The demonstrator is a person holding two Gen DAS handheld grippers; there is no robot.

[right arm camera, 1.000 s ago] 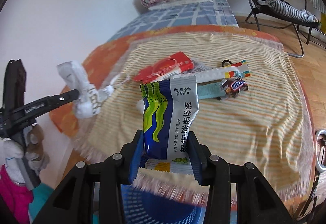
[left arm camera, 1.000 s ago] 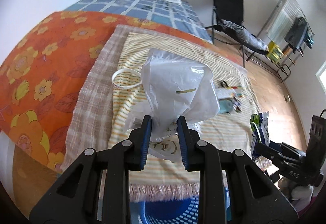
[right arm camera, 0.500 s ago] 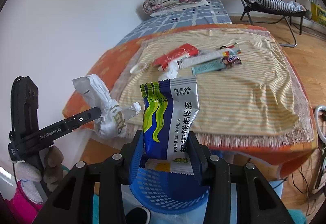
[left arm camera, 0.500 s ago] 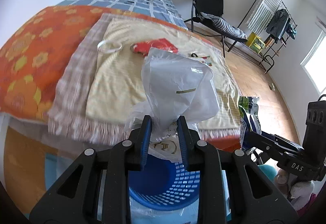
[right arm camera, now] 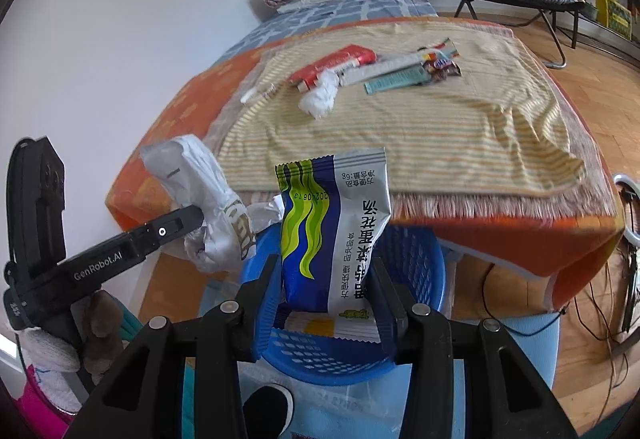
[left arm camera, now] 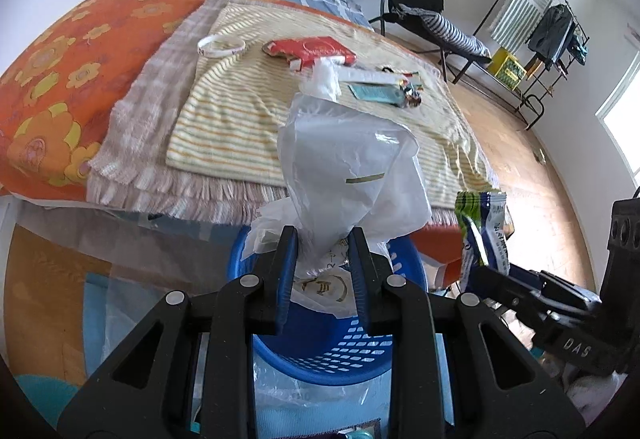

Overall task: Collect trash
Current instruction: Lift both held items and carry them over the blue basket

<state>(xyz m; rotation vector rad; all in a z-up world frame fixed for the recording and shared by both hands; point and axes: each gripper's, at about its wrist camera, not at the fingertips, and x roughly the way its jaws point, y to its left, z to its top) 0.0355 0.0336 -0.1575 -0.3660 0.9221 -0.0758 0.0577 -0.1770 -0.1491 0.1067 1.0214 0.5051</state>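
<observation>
The basket point(left arm camera: 320, 351) is bright blue with a perforated wall. The crumpled plastic bag point(left arm camera: 352, 175) is translucent white with a gold emblem. The snack packet point(right arm camera: 332, 227) is navy and silver with wavy lime-green bands. The top cloth point(right arm camera: 440, 127) has pale yellow and orange stripes; under it the sheet point(left arm camera: 60, 71) is orange with yellow flowers. One wrapper point(left arm camera: 312, 49) is red.
</observation>
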